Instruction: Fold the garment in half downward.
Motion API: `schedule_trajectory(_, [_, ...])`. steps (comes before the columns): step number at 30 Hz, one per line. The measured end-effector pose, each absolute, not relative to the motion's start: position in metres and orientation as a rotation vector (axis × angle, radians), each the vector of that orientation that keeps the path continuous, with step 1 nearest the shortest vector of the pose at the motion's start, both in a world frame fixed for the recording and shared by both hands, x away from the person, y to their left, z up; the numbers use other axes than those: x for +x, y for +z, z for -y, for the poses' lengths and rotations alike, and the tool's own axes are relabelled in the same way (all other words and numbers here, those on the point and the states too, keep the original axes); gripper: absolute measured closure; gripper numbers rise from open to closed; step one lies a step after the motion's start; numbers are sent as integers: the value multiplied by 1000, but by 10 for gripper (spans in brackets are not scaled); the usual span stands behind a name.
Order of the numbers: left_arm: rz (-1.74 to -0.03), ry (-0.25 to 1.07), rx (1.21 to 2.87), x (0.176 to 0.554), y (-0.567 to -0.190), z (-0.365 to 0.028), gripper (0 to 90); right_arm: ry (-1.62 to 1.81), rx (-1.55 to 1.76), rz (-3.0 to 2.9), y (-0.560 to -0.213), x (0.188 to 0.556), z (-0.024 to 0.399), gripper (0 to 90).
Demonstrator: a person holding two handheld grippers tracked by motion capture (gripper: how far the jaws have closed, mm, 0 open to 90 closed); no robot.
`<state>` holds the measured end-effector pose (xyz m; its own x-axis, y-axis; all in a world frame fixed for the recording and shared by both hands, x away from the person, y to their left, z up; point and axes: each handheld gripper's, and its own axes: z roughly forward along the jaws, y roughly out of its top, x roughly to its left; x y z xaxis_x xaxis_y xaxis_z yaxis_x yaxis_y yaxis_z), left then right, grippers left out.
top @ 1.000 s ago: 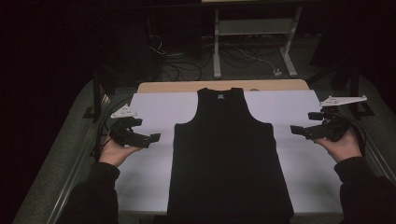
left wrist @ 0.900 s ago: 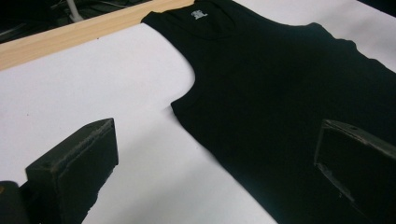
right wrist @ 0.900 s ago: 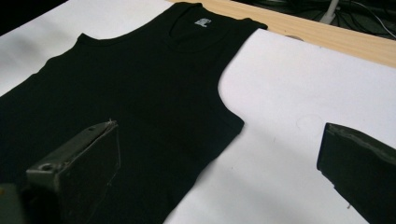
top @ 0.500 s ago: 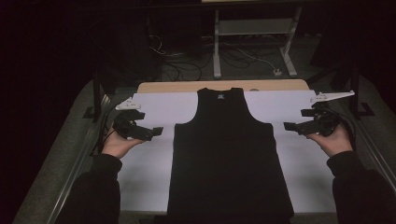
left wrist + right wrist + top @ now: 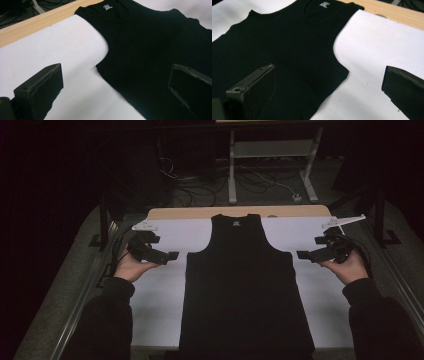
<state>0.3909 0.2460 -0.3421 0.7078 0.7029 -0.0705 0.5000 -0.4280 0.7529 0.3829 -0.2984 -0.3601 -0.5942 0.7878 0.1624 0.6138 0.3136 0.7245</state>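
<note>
Centrally in the high view: black tank top (image 5: 245,290) laid flat on white sheet (image 5: 160,295), neck toward upper frame, hem cut off by bottom edge. Left gripper (image 5: 170,255) at left-centre, just beside left armhole; right gripper (image 5: 303,255) at right-centre, just beside right armhole. Both held off the cloth, as far as can be made out; contact with sheet not resolvable from above. Jaw gap too small and dark to judge in this view. Forearms in dark sleeves (image 5: 107,320) entering from bottom corners, merging with dim surroundings. Floor cables and stand at upper frame barely legible.

Left gripper view: jaws spread wide, nothing between them; one jaw over white sheet at lower left, other over black fabric at lower right, its outline nearly lost against the cloth. Small white neck label (image 5: 108,7) at upper centre, print unreadable. Wooden table edge (image 5: 37,23) as strip across upper left.

Right gripper view: jaws likewise released and empty; lower-left jaw over fabric, lower-right jaw over sheet. Armhole curve and side seam corner clear here, indistinct from above. Label again visible, upper centre.
</note>
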Motion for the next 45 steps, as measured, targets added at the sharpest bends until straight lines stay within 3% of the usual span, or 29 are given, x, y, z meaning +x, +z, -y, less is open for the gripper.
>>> schedule_trajectory(45, [-962, 189, 2133, 434, -401, -226, 0, 1099, 1385, -2390, -410, 422, 300, 0])
